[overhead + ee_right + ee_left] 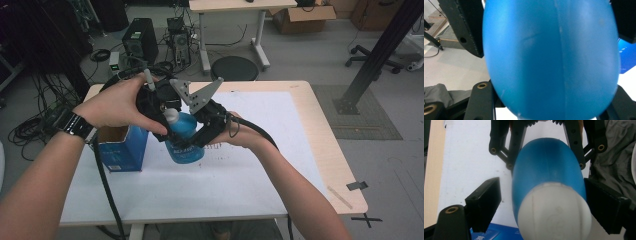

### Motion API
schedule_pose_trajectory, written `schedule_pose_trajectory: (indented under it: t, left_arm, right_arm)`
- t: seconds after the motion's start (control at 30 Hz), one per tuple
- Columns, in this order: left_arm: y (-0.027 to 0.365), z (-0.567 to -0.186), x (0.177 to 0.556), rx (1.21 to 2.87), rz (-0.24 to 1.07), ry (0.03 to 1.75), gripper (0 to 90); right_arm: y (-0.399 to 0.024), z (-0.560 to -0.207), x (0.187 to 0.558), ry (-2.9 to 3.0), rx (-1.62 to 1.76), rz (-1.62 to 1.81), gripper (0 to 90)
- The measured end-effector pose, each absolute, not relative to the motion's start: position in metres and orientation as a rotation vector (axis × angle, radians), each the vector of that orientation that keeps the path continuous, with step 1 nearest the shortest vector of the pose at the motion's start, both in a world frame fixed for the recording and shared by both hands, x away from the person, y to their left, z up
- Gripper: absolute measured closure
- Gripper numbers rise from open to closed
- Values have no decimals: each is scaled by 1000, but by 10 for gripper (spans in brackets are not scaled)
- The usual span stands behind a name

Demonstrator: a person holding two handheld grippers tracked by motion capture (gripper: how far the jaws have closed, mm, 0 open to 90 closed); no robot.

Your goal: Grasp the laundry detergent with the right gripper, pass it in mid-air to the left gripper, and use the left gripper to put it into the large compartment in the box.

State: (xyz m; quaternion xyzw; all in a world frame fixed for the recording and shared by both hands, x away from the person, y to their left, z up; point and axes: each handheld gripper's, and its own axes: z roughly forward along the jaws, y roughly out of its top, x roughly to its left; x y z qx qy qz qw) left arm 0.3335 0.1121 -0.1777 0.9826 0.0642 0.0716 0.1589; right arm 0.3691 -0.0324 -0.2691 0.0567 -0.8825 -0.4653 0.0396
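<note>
While our right gripper (pixel 192 136) clamps the blue bottle (pixel 184 145) above the table's (pixel 300 150) centre, the left gripper (pixel 161 119), jaws parted, straddles its white cap (pixel 554 213) at 11 o'clock; uneven closing could twist the bottle loose.

The table (pixel 327 150) has a pale wooden top, and a large white sheet (pixel 240 185) covers most of it, leaving wood bare along the right and far edges. An open blue box (pixel 121 147) stands on the sheet near the left edge. A dark tape strip (pixel 356 185) lies near the right front corner.
</note>
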Motion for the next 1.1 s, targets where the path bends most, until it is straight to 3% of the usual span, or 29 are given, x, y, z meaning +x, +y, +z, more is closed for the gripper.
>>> schedule_pose_trajectory:
  t: [0.43,1.1]
  left_arm:
    - [112,-179,333,2818,199,174,287]
    - [108,-179,333,2848,177,180,338]
  right_arm:
    - [-33,-270,370,-2709,178,-1426,416]
    - [-31,-271,368,-2715,183,-1408,417]
